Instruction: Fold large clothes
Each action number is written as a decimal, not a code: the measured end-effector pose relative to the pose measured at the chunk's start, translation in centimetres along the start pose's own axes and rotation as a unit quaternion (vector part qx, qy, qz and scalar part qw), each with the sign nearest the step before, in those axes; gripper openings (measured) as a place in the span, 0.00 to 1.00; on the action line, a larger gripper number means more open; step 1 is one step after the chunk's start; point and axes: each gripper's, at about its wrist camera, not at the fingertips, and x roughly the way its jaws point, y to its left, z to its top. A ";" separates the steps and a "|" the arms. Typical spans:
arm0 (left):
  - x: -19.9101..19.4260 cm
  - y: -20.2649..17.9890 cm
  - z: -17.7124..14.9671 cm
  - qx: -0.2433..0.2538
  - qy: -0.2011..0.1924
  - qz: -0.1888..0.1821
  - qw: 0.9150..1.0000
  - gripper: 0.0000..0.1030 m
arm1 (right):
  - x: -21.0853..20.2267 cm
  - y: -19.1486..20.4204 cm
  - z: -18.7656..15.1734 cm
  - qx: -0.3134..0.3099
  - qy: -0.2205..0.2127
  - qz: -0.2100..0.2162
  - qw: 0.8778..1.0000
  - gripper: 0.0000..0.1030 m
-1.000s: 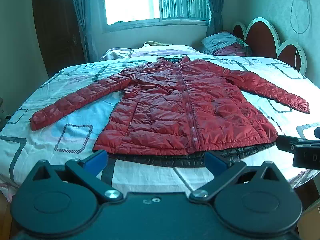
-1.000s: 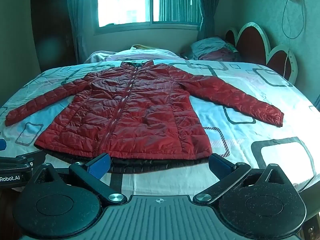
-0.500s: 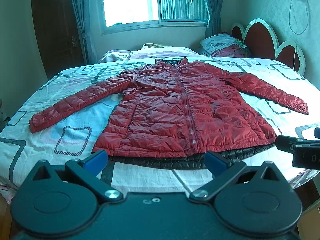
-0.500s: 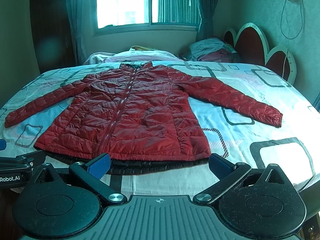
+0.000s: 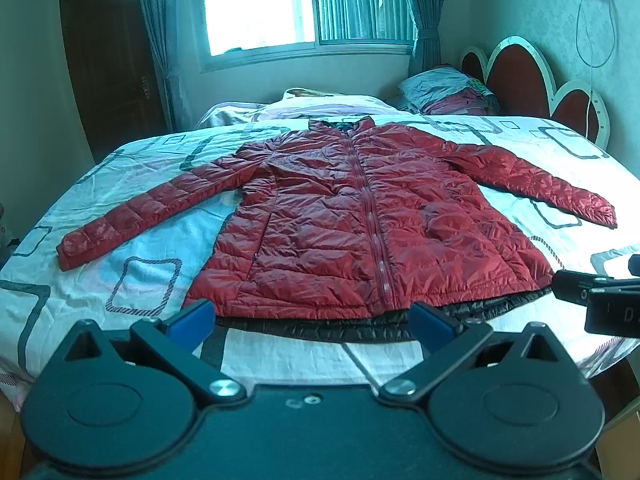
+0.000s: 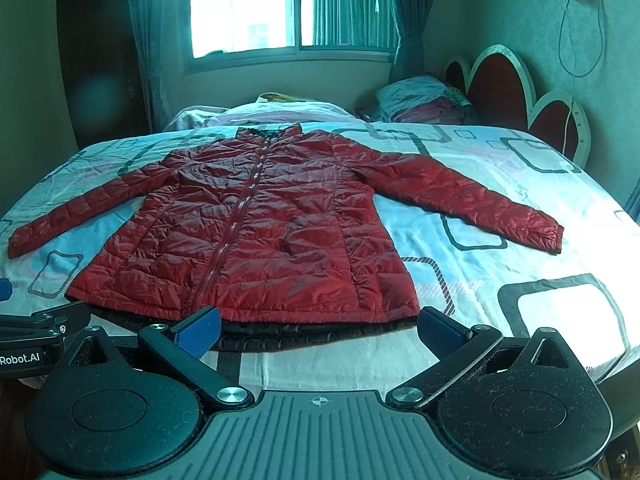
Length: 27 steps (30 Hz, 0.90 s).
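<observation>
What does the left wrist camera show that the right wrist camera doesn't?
Only the left wrist view shows the right gripper, poking in at its right edge. Only the right wrist view shows the left gripper, at its left edge, marked Robot.AI. Both show the red quilted puffer jacket spread flat, zipped, sleeves out, on the patterned bedsheet, with each camera's own jaws open.

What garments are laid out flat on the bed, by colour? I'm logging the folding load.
Red quilted jacket: 1, spread flat, sleeves out, zipped.
Dark garment: 1, only its hem showing from under the red one.
Total: 2.
The pile by the headboard is too jumbled to count.
</observation>
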 end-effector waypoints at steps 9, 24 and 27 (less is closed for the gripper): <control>0.0 -0.1 0.0 0.001 -0.001 0.001 1.000 1.00 | 0.1 -0.2 0.1 0.002 0.000 0.001 1.000 1.00; 0.0 -0.1 -0.1 0.000 -0.001 0.001 1.000 1.00 | 0.0 0.0 0.1 0.002 -0.001 0.000 1.000 1.00; 0.0 -0.1 -0.1 0.000 -0.001 0.002 1.000 1.00 | 0.0 0.0 0.1 0.002 0.000 0.001 1.000 1.00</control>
